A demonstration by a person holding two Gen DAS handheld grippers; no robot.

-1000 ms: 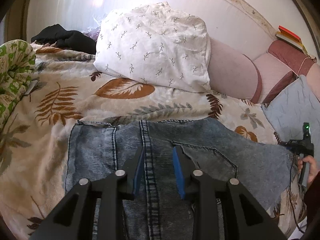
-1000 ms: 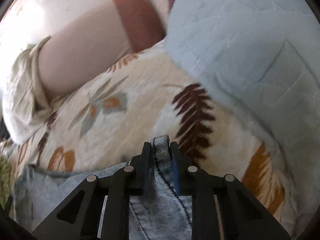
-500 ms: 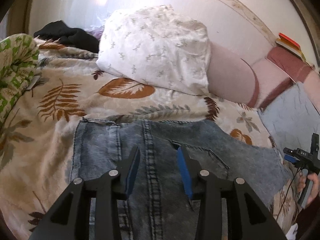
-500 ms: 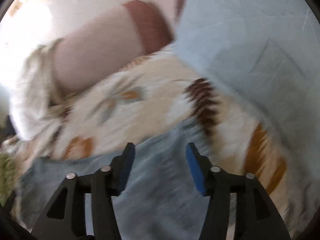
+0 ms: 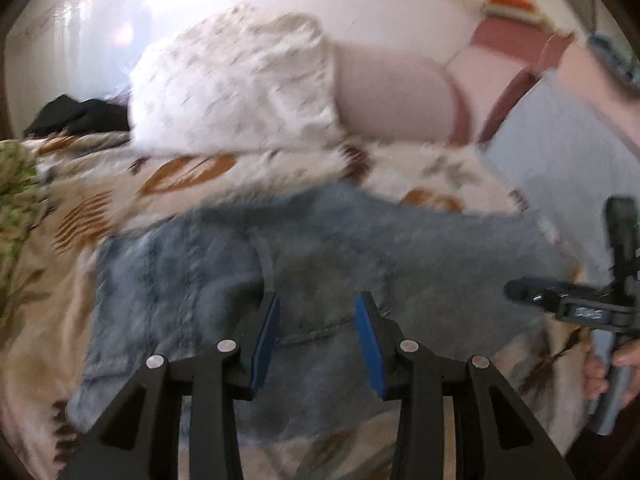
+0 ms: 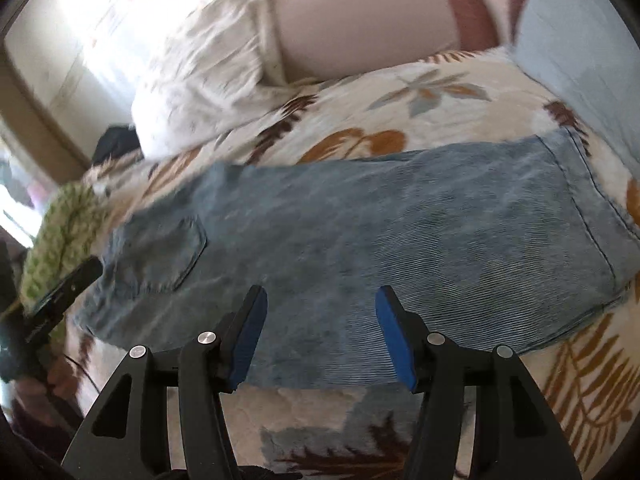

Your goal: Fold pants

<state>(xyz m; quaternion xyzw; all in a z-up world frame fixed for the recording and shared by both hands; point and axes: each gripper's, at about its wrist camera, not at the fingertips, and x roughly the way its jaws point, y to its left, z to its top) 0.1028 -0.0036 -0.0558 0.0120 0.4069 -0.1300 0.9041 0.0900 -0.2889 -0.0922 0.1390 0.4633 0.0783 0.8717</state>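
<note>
**Both claws empty above the folded jeans**

Left wrist view: the left claw (image 5: pixel 316 332) hangs partly open, gripping nothing, over the pants (image 5: pixel 320 248) on the bed (image 5: pixel 60 340).

Right wrist view: the right claw (image 6: pixel 320 324), half open and empty, faces the pants' (image 6: pixel 380 232) near edge; their long axis runs left to right.
</note>
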